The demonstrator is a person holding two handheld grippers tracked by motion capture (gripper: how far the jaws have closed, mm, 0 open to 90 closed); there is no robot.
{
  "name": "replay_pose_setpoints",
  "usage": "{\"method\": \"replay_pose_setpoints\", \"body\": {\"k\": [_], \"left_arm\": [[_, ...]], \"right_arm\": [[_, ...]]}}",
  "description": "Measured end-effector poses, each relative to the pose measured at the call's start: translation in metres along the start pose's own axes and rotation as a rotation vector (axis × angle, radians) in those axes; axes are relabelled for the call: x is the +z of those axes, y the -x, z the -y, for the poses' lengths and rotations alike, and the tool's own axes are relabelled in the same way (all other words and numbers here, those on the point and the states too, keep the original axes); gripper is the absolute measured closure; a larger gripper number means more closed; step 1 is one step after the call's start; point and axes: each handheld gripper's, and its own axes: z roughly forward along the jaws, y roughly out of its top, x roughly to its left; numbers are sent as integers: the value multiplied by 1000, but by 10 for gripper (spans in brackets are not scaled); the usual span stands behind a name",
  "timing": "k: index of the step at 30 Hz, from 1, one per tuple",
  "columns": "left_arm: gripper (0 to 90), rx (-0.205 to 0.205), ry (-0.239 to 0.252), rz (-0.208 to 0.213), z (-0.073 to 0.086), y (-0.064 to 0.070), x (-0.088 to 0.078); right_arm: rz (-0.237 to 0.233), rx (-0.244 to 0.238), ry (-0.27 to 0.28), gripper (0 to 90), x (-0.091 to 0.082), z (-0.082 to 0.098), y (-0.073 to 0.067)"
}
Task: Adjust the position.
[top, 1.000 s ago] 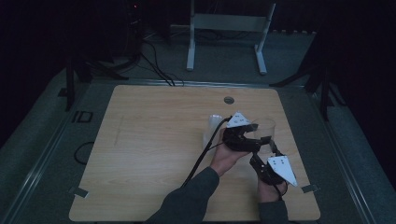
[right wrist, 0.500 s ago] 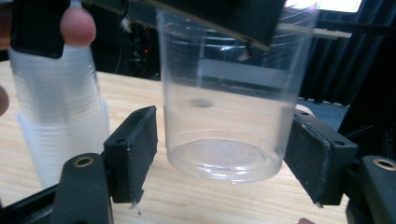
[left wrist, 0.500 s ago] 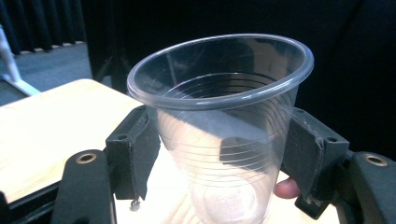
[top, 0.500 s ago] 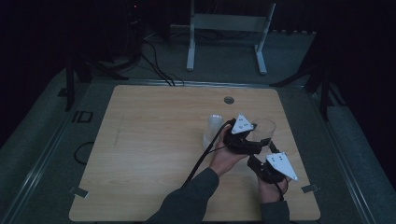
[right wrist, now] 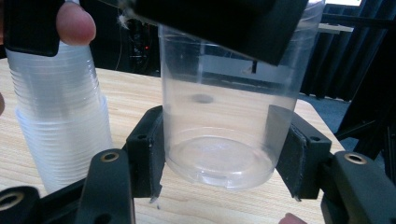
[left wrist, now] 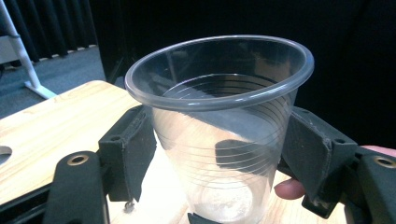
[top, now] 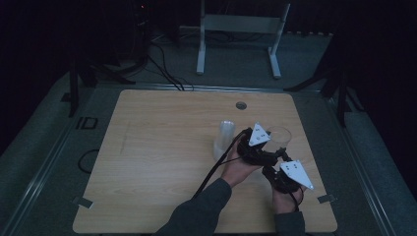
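Note:
A single clear plastic cup (top: 279, 134) hangs just above the wooden table (top: 157, 162) at its right side. In the left gripper view the cup (left wrist: 219, 93) stands between my left gripper's (left wrist: 219, 154) jaws. They have just been opening, and the pads sit beside the wall while the rim stays round. My right gripper (right wrist: 219, 154) has just been closing and now presses on the cup's (right wrist: 219, 116) base from both sides. In the high view the left gripper (top: 273, 147) reaches the cup from the left and the right gripper (top: 279, 157) from below.
A tall stack of clear cups (top: 224, 140) stands on the table just left of my hands, also in the right gripper view (right wrist: 56, 121). A round cable hole (top: 241, 105) lies near the far edge. A metal stand (top: 241, 29) and cables lie on the floor beyond.
The left gripper has edged slightly to the right beside the cup. The right hand has kept its place under the cup.

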Motion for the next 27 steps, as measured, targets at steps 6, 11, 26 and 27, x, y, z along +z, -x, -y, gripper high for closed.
{"method": "replay_pose_setpoints", "body": {"k": [6,11,26,27], "left_arm": [[254,-54,14,31,-2,-5,-2],[245,-83,27,39,-3,-9,-3],[252,-126,37,67,-3,-12,-4],[255,-120,36,65,-3,-12,-4]], "right_arm": [[-5,-4,-2,410,0,1,0],[-9,-7,1,410,-1,1,-2],[-13,-42,0,411,-1,4,-3],[-12,-48,-2,411,-1,5,-3]]}}
